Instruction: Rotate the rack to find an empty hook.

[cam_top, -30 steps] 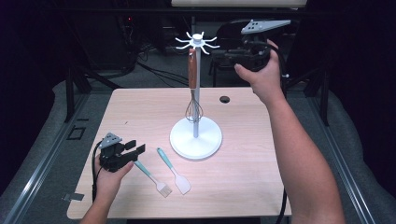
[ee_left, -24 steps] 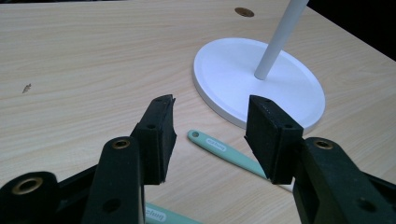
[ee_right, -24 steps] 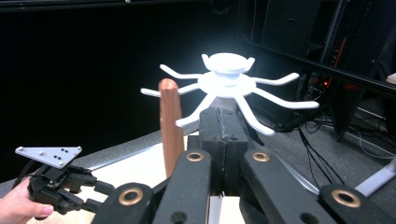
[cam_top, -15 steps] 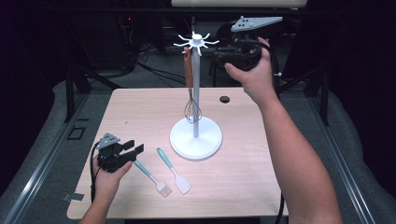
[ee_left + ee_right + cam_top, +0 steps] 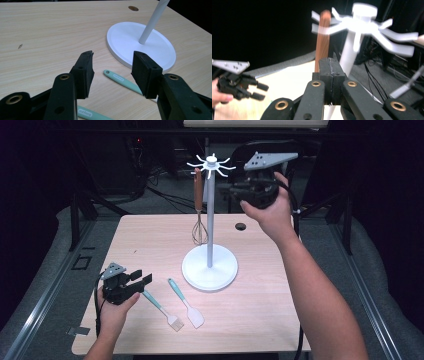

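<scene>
A white utensil stand (image 5: 210,267) rises from mid-table, with a ring of hooks (image 5: 212,164) at its top. From one hook hangs a whisk (image 5: 198,205) by its wooden handle (image 5: 322,42). On the table lie a teal brush (image 5: 161,306) and a teal spatula (image 5: 186,302). My left gripper (image 5: 142,276) rests open at the front left, nothing between its jaws; the spatula handle (image 5: 117,78) lies just beyond them. My right gripper (image 5: 235,187) is held high beside the hooks (image 5: 362,22), jaws shut and empty (image 5: 331,62).
A small dark hole (image 5: 241,226) sits in the tabletop behind the stand. The stand's round base (image 5: 140,45) lies just ahead of the left gripper (image 5: 112,58). Dark equipment and cables lie beyond the table's far edge.
The right hand has carried its gripper leftward and slightly down, closer to the stand's hooks. The left gripper and the utensils on the table have stayed in place.
</scene>
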Available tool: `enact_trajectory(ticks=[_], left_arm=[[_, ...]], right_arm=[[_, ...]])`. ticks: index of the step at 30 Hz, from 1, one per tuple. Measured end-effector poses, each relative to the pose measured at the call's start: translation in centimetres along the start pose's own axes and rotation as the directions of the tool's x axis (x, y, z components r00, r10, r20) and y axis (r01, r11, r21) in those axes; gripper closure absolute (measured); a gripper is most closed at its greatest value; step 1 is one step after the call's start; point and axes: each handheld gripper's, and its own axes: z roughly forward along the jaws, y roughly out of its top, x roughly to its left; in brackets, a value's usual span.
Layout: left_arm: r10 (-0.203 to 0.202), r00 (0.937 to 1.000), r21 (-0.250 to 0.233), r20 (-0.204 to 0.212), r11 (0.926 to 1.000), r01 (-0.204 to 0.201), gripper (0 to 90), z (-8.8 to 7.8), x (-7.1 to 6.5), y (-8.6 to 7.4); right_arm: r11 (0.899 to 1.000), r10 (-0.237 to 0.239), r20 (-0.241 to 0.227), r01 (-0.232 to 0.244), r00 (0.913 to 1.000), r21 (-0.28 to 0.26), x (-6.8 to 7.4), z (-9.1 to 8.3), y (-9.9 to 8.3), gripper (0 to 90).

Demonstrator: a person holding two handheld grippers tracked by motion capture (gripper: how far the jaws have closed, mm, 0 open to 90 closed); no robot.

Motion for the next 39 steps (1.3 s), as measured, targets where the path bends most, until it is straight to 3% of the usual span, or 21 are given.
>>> enact_trajectory(ticks=[9,15,22,33,37,39], left_arm=[[0.004,1.0000,0.008,-0.006,1.0000,-0.004,51.0,0.3,0.0,0.0],[0.000,0.9999,0.011,-0.010,0.9999,0.001,50.8,0.4,0.0,-0.1],[-0.004,0.9999,0.015,-0.016,0.9999,0.004,49.5,0.5,0.3,-0.2],[-0.011,0.9998,0.011,-0.016,0.9999,0.011,45.8,0.4,0.4,-0.5],[-0.010,0.9996,0.011,-0.025,0.9999,0.010,45.8,0.1,0.4,-0.8],[-0.012,0.9995,0.012,-0.031,0.9999,0.012,45.8,-0.2,0.5,-0.9]], right_arm=[[0.994,0.069,-0.006,-0.068,0.9976,0.087,2.0,0.9,-6.6,74.8],[0.983,0.065,0.009,-0.065,0.9979,0.170,3.6,2.8,-10.8,62.5],[0.967,0.152,-0.010,-0.146,0.9884,0.208,4.9,4.7,-14.6,48.5],[0.936,0.156,-0.001,-0.148,0.9877,0.320,8.1,8.2,-20.0,44.4],[0.919,0.145,-0.001,-0.134,0.9894,0.370,9.8,9.8,-21.9,50.0],[0.904,0.159,-0.010,-0.141,0.9872,0.403,10.8,10.9,-22.9,55.2]])
